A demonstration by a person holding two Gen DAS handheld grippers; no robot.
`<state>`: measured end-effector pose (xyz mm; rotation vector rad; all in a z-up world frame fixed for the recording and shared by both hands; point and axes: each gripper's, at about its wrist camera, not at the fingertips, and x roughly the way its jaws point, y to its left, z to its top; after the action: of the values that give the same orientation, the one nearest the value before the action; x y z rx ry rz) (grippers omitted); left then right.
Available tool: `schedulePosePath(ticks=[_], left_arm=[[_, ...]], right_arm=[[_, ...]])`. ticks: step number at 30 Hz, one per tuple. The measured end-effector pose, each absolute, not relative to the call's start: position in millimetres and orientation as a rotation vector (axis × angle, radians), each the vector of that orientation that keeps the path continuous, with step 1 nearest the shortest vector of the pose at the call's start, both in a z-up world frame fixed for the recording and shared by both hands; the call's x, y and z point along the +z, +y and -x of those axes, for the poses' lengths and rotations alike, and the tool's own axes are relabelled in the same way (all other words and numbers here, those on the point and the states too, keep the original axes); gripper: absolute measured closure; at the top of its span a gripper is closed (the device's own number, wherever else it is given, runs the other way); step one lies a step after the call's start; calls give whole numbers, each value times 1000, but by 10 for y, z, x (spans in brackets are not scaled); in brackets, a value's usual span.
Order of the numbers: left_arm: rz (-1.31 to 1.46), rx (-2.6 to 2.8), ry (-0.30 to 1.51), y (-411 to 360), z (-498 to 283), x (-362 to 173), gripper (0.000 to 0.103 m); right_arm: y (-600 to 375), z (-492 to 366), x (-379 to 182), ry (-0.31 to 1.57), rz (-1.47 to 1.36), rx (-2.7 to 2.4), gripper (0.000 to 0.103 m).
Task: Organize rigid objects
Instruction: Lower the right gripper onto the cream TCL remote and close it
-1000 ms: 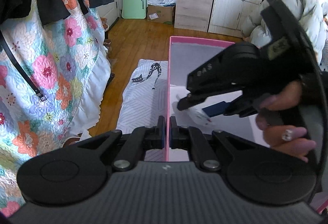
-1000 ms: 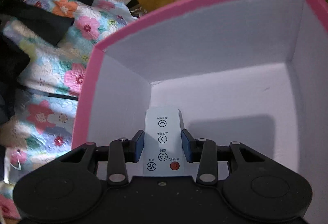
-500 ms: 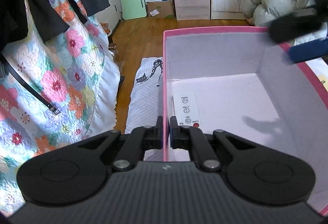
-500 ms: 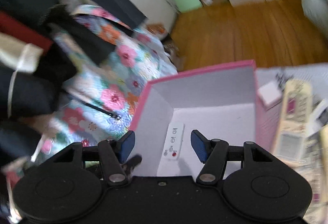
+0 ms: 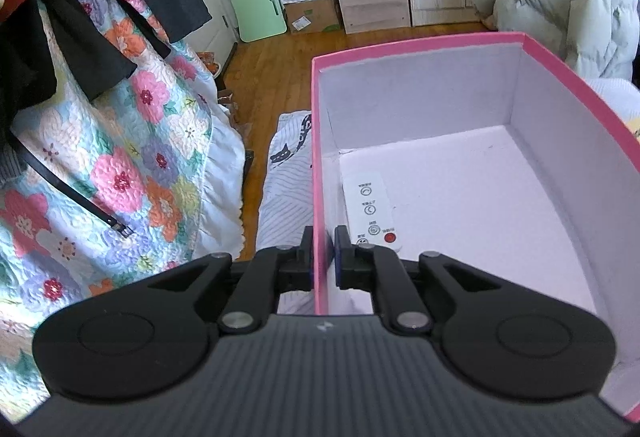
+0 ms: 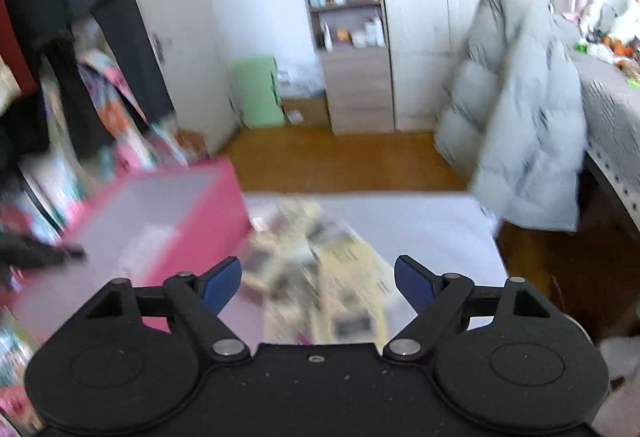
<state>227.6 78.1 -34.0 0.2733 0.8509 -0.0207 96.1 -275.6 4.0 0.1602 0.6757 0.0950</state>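
One pink box, one white remote lying inside by its left wall. My left gripper pinches that wall; my right gripper gapes wide, empty, above blurred packets (uncountable) beside the box.

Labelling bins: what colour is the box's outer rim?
Pink, with a pale inside; the box shows best in the left wrist view.

The right gripper hangs with its blue-padded fingers spread wide and nothing between them. Below lie blurred flat packets on a pale sheet. The pink box sits to the left, a grey puffer jacket far right.
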Motion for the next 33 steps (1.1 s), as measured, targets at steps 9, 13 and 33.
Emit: schedulePosePath(ticks=[9,13,33], left_arm=[[-303,-10,852,752,-2273,-340,94],[-295,-12,852,780,-2276,-342,94],[-280,-16,857,783,-2289,-352,94]], right_arm=[[-2544,-1135,-333,806,16,203,29],[-2570,-1296,-430,796,-13,180,29],[-2552,-1635,-672,848,36,7,42]])
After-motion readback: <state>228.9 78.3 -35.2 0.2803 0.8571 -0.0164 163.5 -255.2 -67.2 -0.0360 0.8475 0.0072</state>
